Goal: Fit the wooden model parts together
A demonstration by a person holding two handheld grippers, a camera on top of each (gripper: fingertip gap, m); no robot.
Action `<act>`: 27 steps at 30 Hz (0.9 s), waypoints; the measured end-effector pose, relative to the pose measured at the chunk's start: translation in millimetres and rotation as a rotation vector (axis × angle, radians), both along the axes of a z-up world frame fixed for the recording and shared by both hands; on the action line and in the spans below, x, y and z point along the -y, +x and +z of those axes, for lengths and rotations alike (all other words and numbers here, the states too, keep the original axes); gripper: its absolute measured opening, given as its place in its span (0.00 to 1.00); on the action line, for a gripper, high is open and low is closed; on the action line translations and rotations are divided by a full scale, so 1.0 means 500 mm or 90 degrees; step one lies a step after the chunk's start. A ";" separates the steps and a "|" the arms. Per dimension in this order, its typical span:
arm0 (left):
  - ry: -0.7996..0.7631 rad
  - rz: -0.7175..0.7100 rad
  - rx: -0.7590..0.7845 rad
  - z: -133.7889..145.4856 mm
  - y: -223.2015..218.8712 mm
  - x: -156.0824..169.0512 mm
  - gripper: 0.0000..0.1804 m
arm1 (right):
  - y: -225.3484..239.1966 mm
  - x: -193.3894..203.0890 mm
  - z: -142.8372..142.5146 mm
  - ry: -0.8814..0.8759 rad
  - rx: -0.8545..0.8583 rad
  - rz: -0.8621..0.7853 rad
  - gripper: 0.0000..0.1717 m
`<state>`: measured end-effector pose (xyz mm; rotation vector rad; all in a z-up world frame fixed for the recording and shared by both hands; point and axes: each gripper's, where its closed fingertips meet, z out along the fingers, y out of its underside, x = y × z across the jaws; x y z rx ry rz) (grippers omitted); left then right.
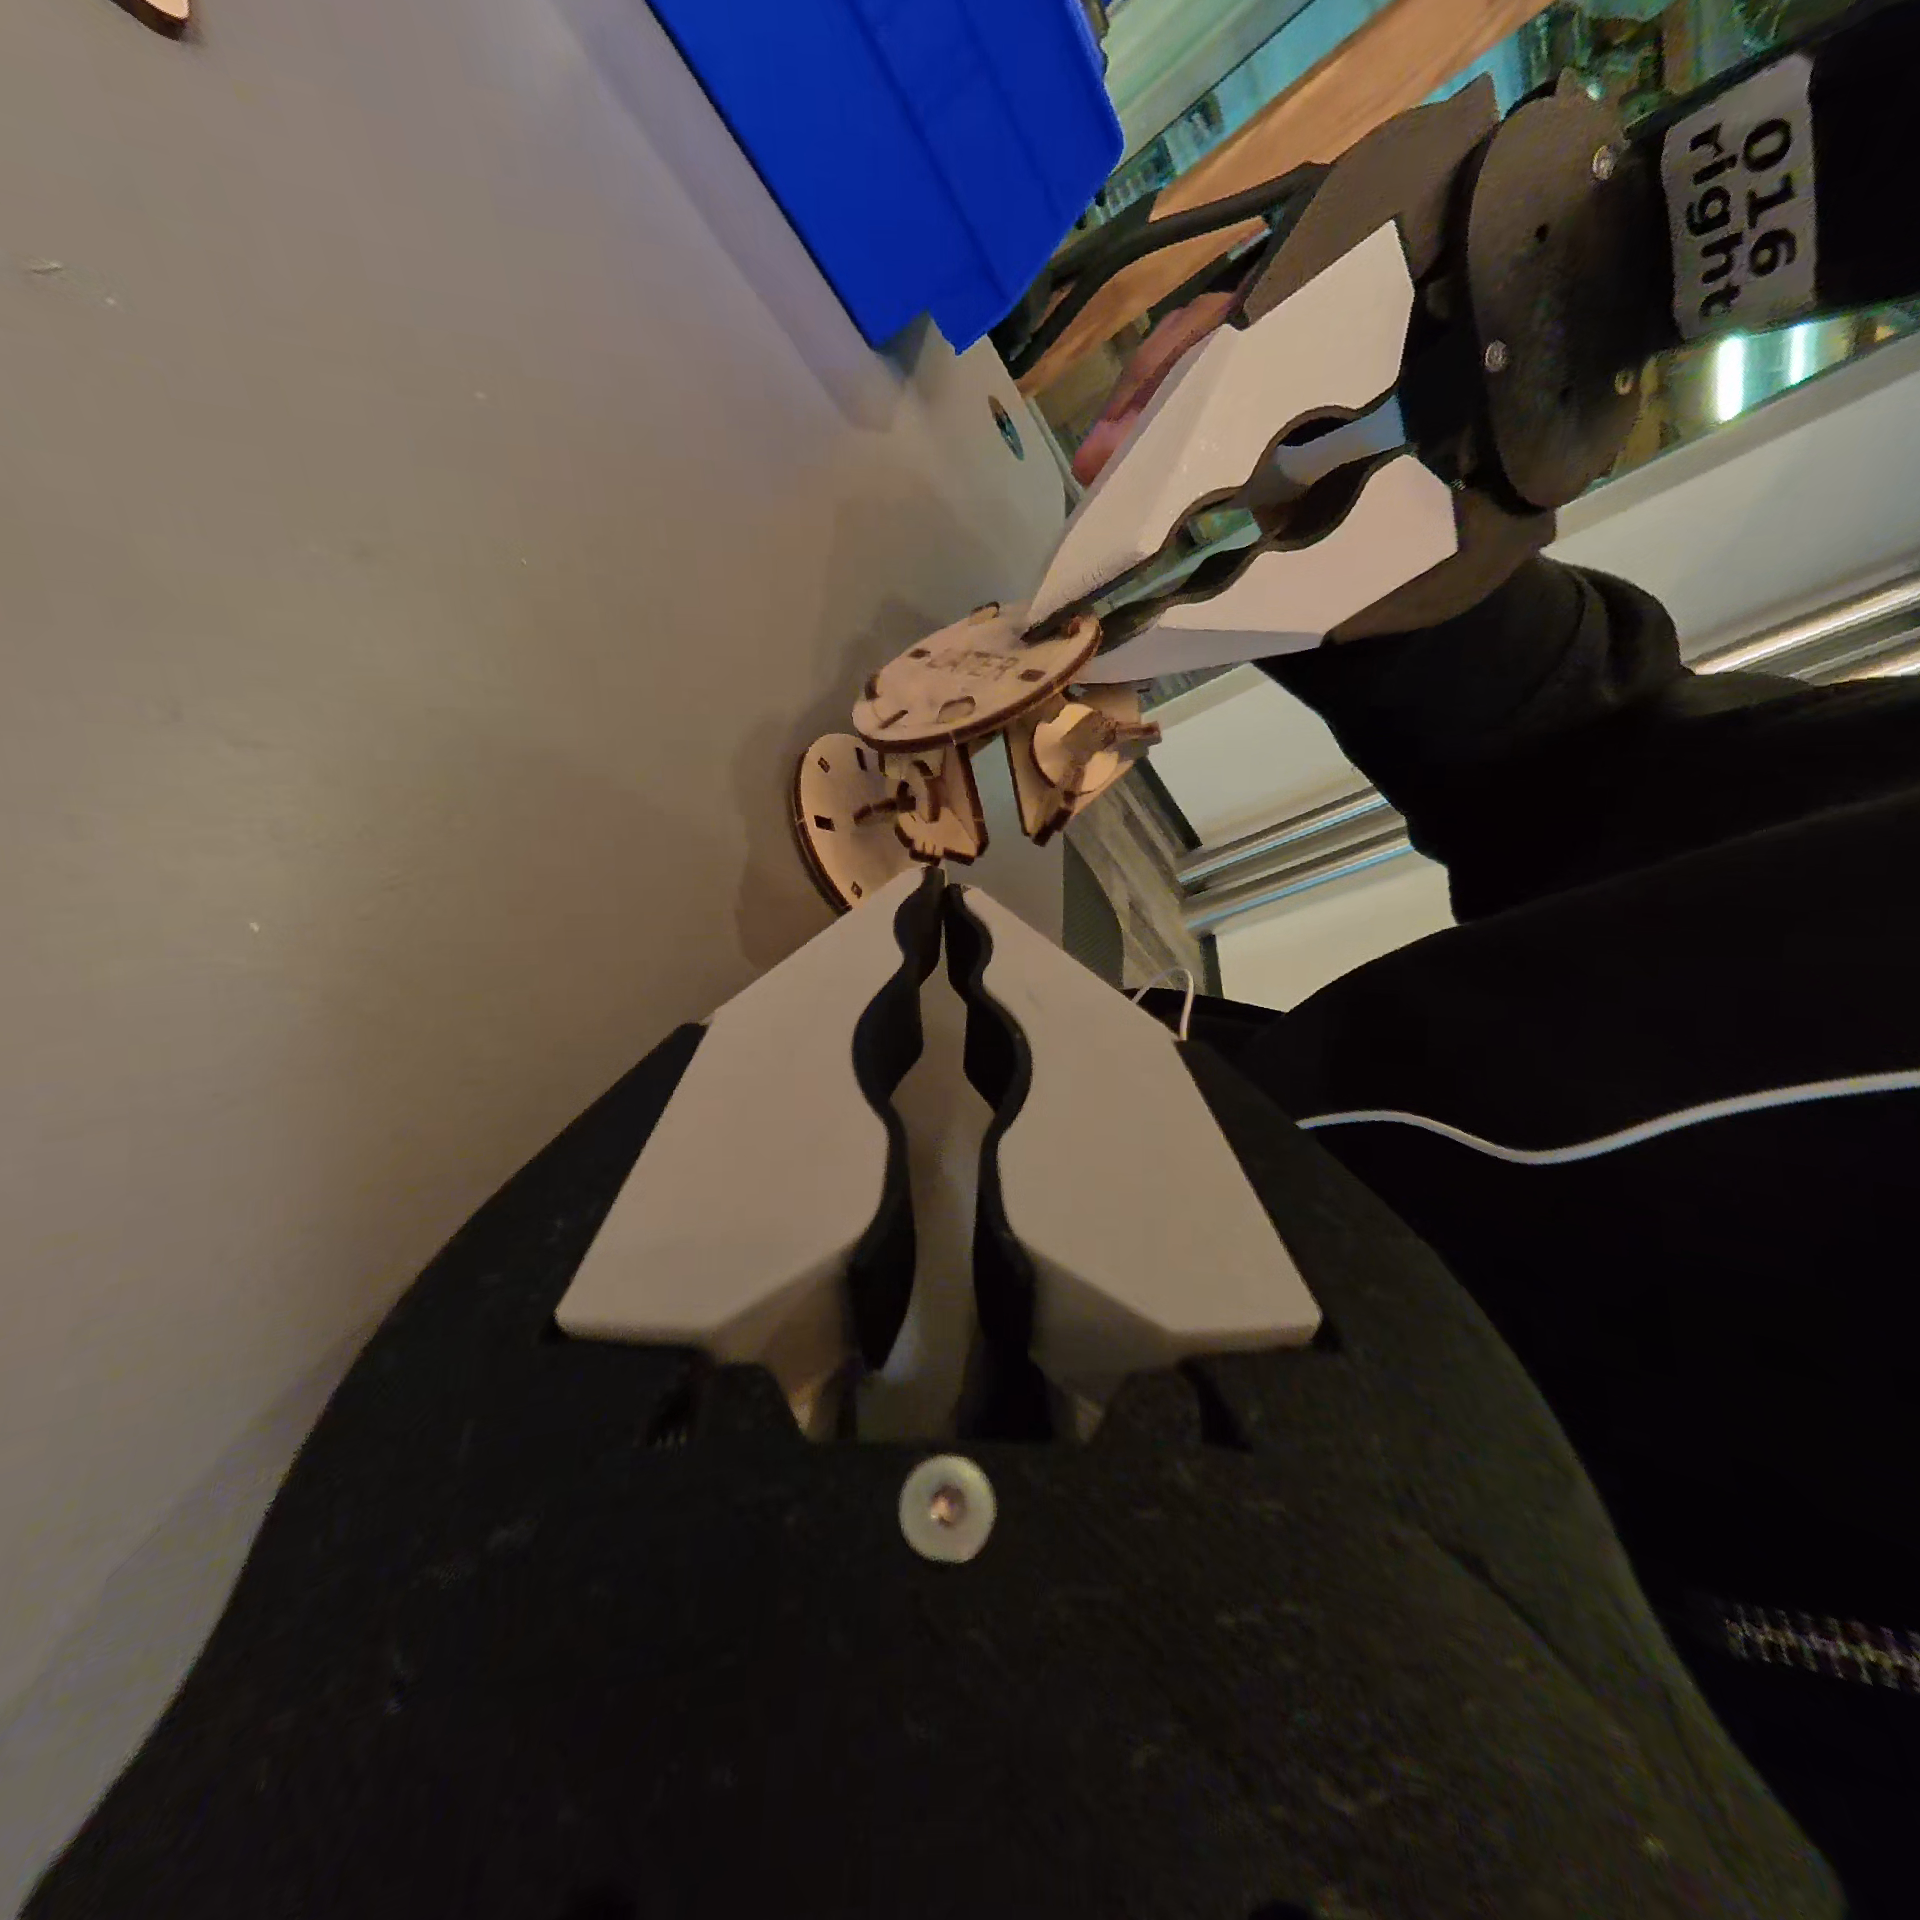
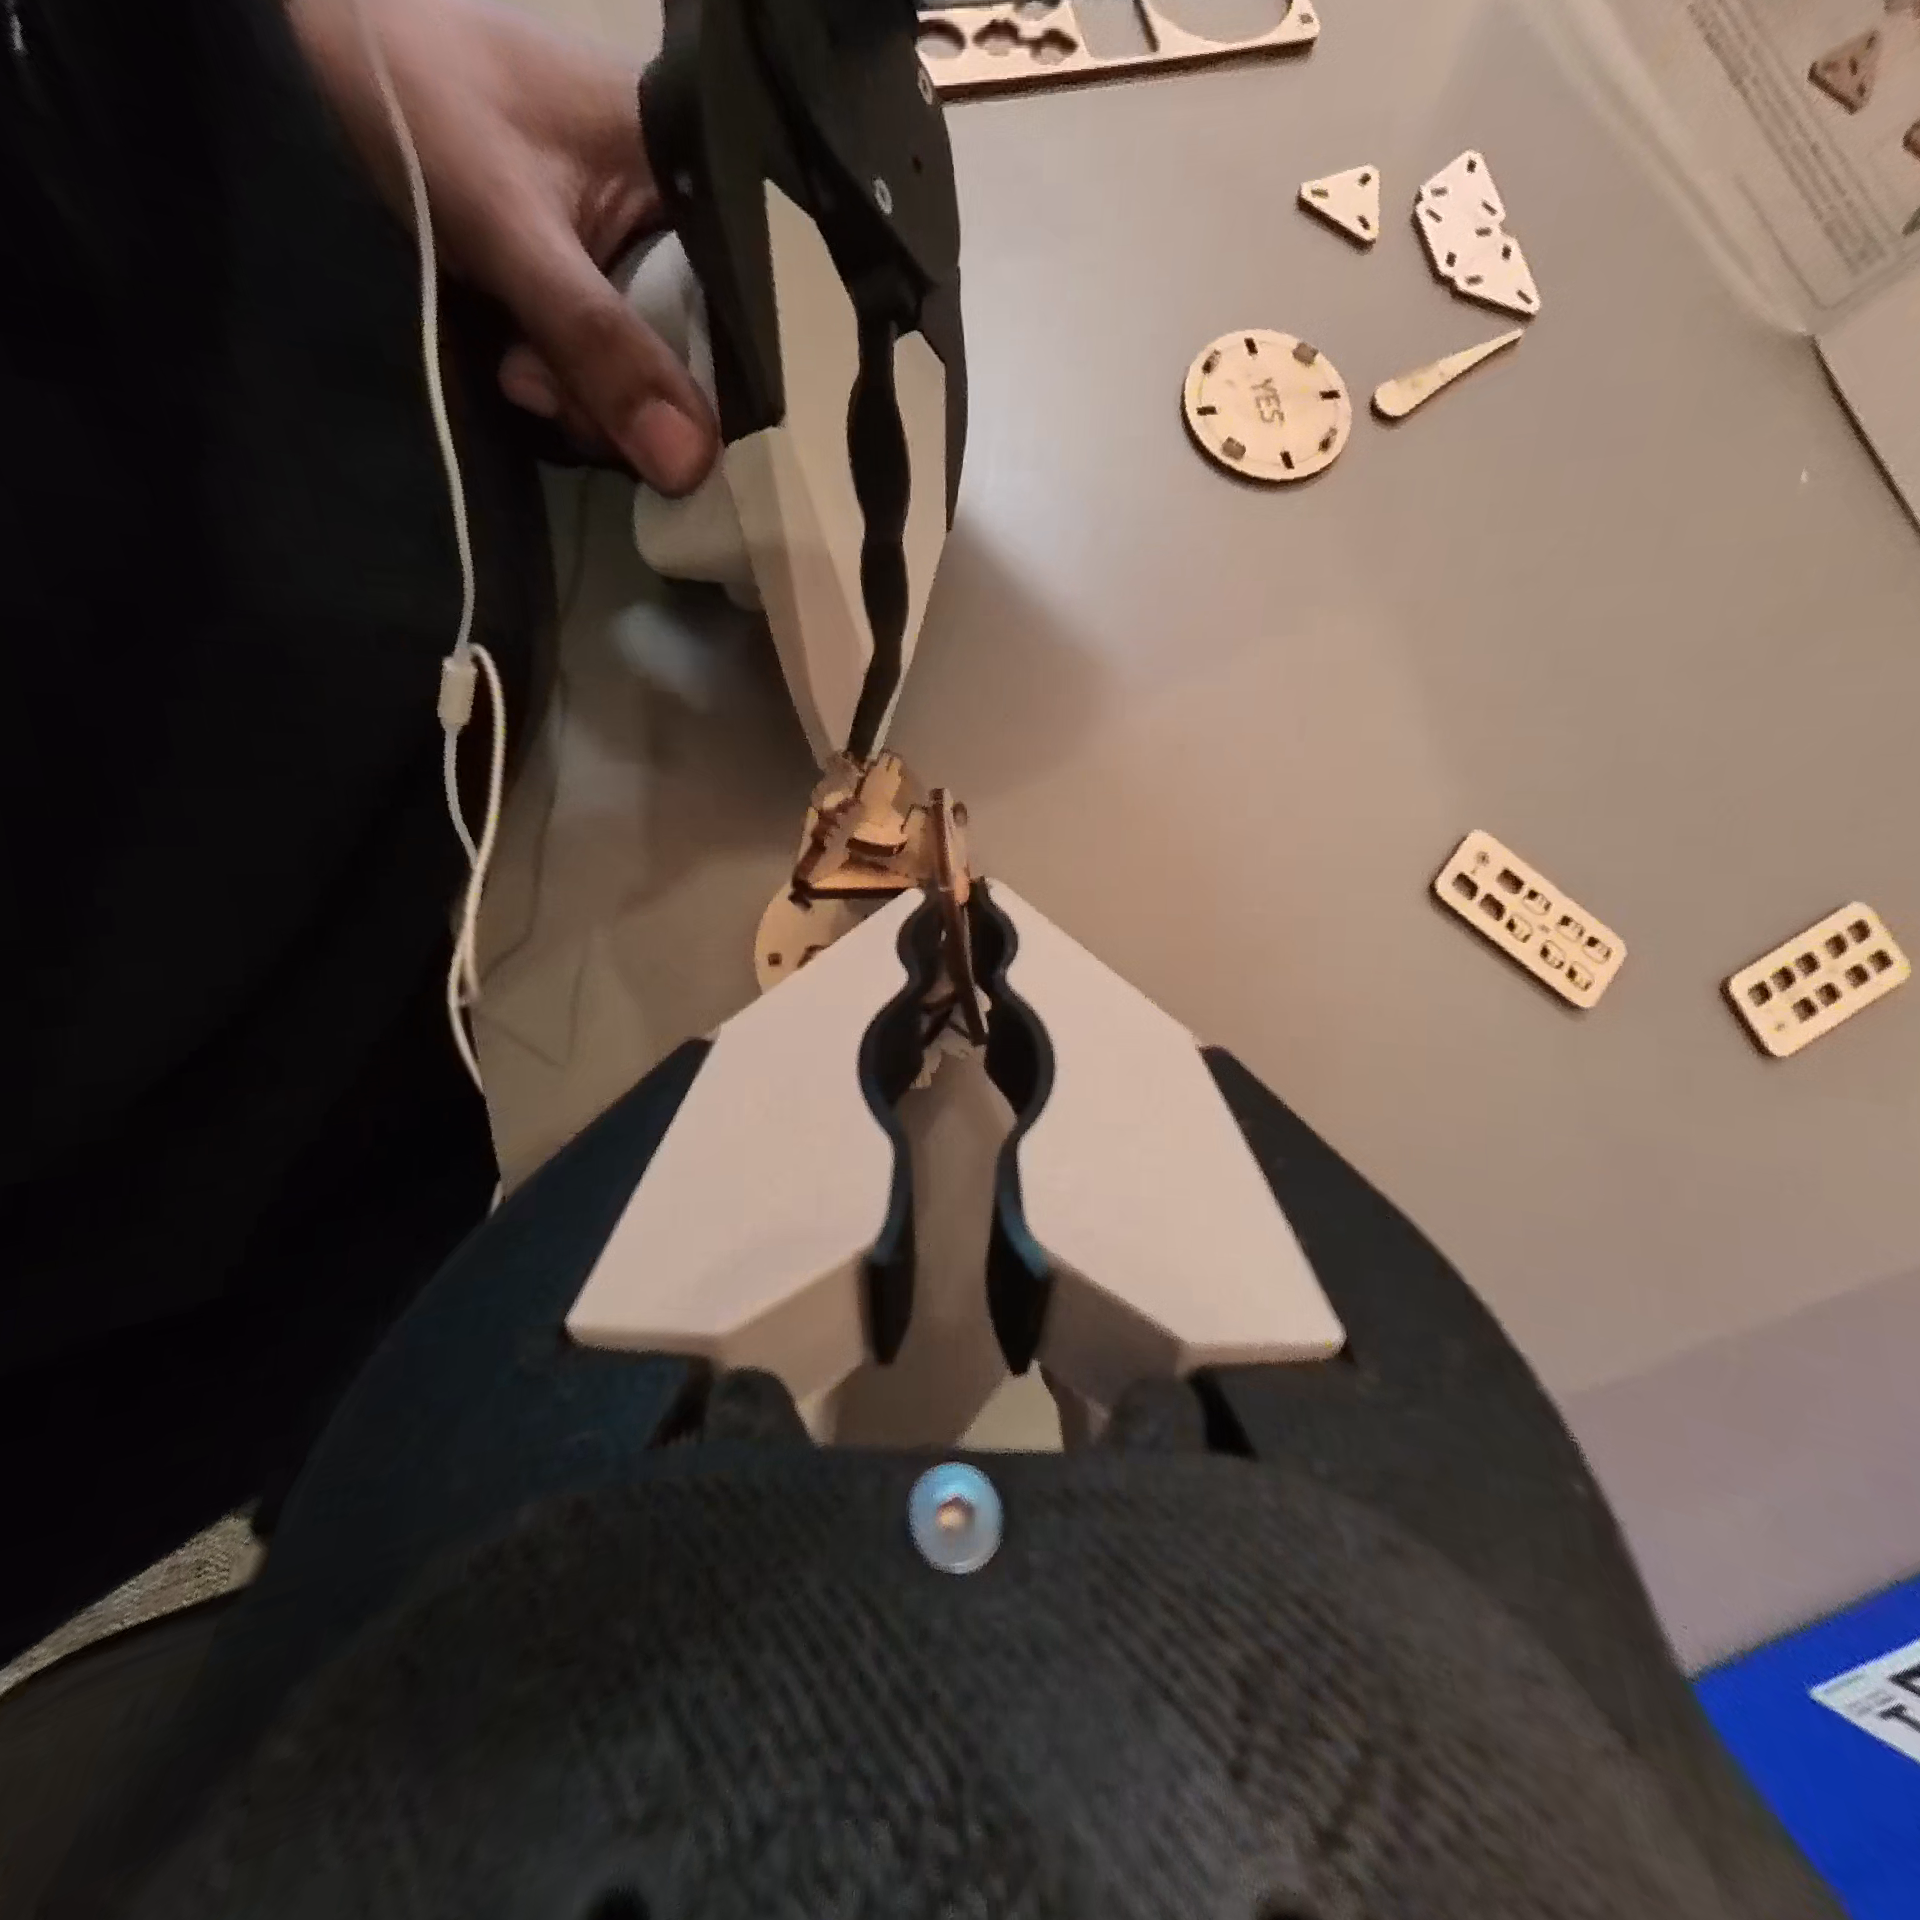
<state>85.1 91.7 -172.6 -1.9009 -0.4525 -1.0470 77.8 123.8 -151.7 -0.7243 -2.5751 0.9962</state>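
Wooden model (image 1: 940,774) of thin laser-cut plywood hangs just above the grey tabletop (image 1: 416,727), light, stiff, probably fragile at its slotted joints. Right gripper (image 2: 951,914) pinches its top disc's rim; left gripper (image 1: 940,883) looks closed at a lower tab.

Lower wooden disc (image 2: 781,940) half-hidden behind right gripper (image 2: 951,914); cutout sheet (image 2: 1117,42) cropped at top edge.

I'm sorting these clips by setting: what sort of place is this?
Probably a hobby or workshop bench: a grey table strewn with laser-cut wooden puzzle pieces, a punched-out wooden sheet, and a blue bin at its edge.
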 end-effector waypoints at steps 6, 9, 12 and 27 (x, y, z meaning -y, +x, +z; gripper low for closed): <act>-0.005 0.006 -0.005 -0.003 -0.002 -0.001 0.00 | 0.006 -0.002 0.021 -0.047 -0.013 -0.004 0.02; -0.010 0.006 -0.020 -0.006 0.000 -0.001 0.00 | 0.002 -0.024 0.035 -0.072 -0.018 -0.059 0.02; -0.021 0.002 -0.048 -0.012 0.005 -0.001 0.00 | 0.005 -0.046 0.038 -0.102 -0.006 -0.116 0.02; 0.000 0.018 -0.286 -0.004 0.029 -0.051 0.40 | 0.041 -0.088 0.045 -0.309 0.039 -0.320 0.02</act>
